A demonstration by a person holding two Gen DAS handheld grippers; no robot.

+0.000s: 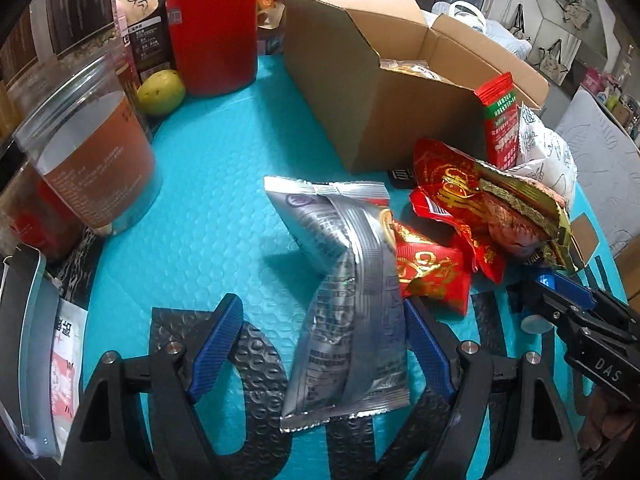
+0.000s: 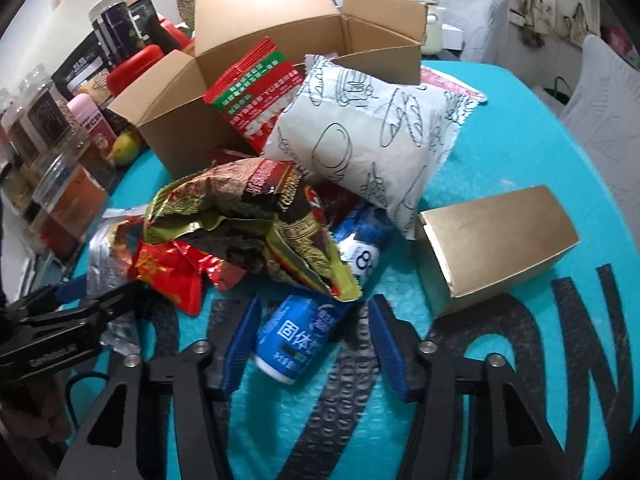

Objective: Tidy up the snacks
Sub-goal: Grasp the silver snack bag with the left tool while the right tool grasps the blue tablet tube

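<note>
A silver foil packet [image 1: 348, 320] lies on the teal mat between the blue pads of my left gripper [image 1: 320, 304]. That gripper is open; its left pad stands clear of the packet. In the right wrist view a blue packet with a white end [image 2: 296, 336] lies between the pads of my right gripper [image 2: 316, 304]. A gap shows on the packet's right side, so this gripper is open too. Red packets [image 1: 432, 272] and a crumpled green-and-brown wrapper [image 2: 256, 216] are heaped just beyond both grippers. The open cardboard box [image 1: 380, 92] stands behind the heap.
A white printed packet [image 2: 360, 128] and a red-green sachet stack [image 2: 256, 92] lean at the box. A gold carton [image 2: 500, 248] lies at the right. Clear jars [image 1: 88, 152], a red canister [image 1: 216, 28] and a green fruit [image 1: 160, 88] line the left.
</note>
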